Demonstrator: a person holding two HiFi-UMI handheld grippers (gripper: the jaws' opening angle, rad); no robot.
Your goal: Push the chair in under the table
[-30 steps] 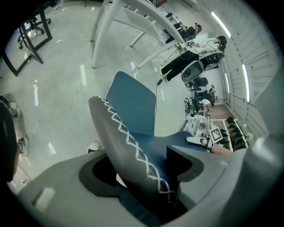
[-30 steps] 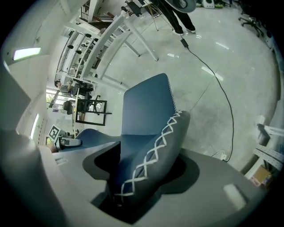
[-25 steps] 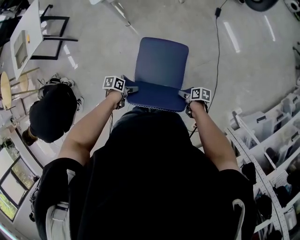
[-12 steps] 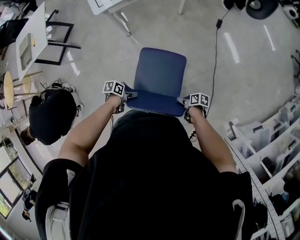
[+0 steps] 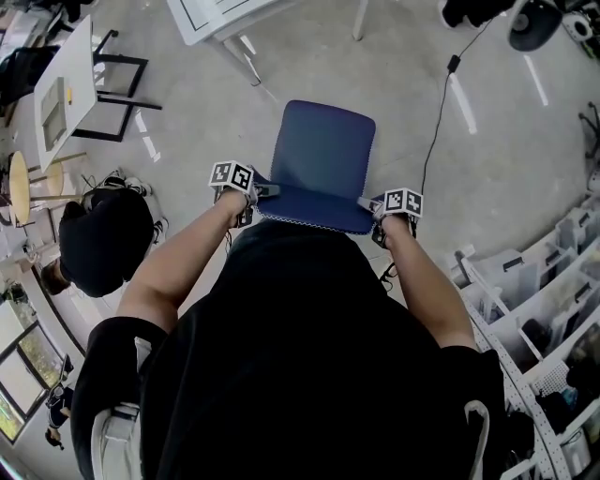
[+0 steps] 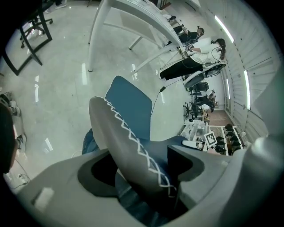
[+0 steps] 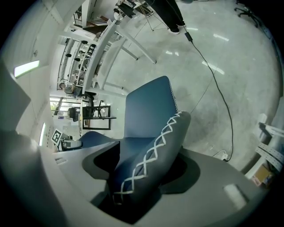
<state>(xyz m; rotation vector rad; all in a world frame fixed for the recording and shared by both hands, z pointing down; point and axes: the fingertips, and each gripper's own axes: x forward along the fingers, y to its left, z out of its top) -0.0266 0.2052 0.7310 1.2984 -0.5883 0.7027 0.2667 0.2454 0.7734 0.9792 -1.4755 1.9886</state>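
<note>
A blue padded chair (image 5: 323, 150) stands on the grey floor straight ahead of me, its backrest top (image 5: 314, 211) nearest my body. My left gripper (image 5: 257, 190) is shut on the backrest's left edge (image 6: 128, 146), its white cross-stitched seam running between the jaws. On the opposite edge (image 7: 148, 159) my right gripper (image 5: 367, 203) is shut the same way. A white table (image 5: 220, 17) with slanted legs stands beyond the chair at the top of the head view, with open floor between them.
A black cable (image 5: 436, 112) crosses the floor right of the chair. A seated person in black (image 5: 98, 239) is at the left. White shelving (image 5: 534, 291) lines the right. Another white desk (image 5: 61, 80) and black frame sit at far left.
The chair and both grippers have moved forward across the floor. The white table has come further into view at the top of the head view.
</note>
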